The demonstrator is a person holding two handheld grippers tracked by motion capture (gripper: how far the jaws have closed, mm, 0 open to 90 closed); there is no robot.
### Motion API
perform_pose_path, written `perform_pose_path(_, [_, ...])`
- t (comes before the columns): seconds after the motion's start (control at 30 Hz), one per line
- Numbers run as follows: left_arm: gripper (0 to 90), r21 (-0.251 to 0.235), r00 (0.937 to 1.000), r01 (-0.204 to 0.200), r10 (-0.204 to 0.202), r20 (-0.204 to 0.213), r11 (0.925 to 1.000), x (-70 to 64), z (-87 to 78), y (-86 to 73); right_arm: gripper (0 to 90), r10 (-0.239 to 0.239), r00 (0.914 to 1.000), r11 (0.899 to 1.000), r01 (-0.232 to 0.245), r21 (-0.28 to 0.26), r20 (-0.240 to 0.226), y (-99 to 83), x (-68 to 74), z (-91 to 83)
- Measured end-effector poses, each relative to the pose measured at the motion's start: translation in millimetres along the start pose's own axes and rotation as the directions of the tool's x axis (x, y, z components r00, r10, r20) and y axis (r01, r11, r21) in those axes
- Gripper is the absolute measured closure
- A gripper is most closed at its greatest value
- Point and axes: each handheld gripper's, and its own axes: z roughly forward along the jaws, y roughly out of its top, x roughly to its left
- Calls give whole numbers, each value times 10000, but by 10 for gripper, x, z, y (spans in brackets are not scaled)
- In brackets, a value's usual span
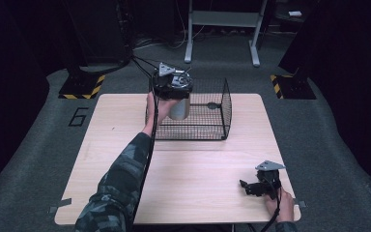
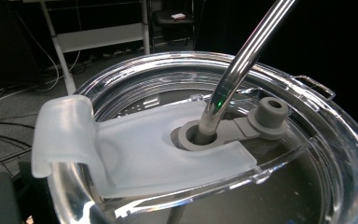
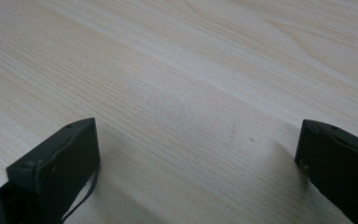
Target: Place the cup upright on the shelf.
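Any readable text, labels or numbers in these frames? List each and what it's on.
"6": a dark numeral on the grey floor, left of the wooden table.
Yellow-and-black hazard stripes, no words: on the stand bases at the table's far corners.
No lettering to read on the tumbler lid, its metal straw, the wire basket or either hand-held gripper.

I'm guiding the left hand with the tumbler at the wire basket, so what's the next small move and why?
Probably ease the tumbler straight down onto the basket floor before letting go. The left gripper sits right at its clear lid, where a metal straw stands in the hole. The right gripper rests open on the table, far off.
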Motion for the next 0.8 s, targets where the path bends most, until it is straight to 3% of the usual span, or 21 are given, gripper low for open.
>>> perform_pose_path(0.3, [34,298,10000,-45,47,-63,9995,1,148,-69,0,13,10000,10000,-13,-6,5,0,1,0])
perform_pose_path(0.8, [34,854,9996,213,-195,-225,9961,74,366,-262,0,4,10000,10000,-4,-41,39,-1,2,2])
